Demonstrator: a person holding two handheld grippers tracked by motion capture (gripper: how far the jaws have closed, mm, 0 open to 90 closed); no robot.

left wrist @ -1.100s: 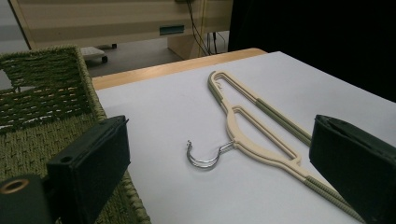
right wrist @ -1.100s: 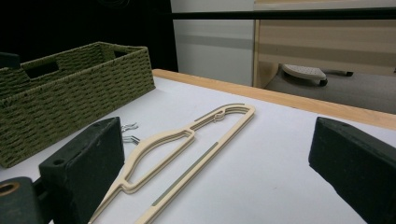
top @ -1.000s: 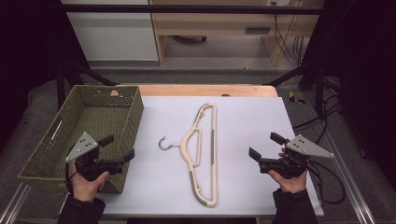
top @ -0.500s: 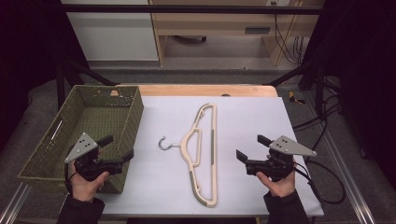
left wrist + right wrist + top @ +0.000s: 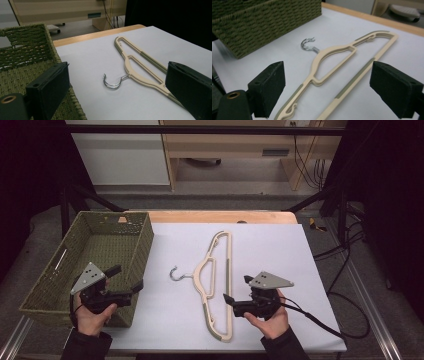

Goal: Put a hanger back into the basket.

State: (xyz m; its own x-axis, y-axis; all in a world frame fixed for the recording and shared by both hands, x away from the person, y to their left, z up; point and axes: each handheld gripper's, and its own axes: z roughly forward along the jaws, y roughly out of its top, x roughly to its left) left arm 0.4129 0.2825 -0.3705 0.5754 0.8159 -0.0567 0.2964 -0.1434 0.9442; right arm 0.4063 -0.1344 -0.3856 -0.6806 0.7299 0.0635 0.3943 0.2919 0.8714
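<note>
A cream plastic hanger with a metal hook lies flat on the white table sheet. My right gripper is at the hanger's long straight bar, near its lower end, pointing left. Its jaws are open and have just been closing a little. In the right gripper view the hanger lies below and ahead of the right gripper, with no pad pressing on it. My left gripper is open and empty beside the basket's near corner. From the left gripper the hook lies just ahead.
A green woven basket stands at the table's left; its inside looks empty. Its wall shows close in the left gripper view and farther off in the right gripper view. Cables trail off the right edge.
My right gripper has moved left across the sheet, from the right edge up to the hanger's straight bar. The left gripper and the hanger have not moved.
</note>
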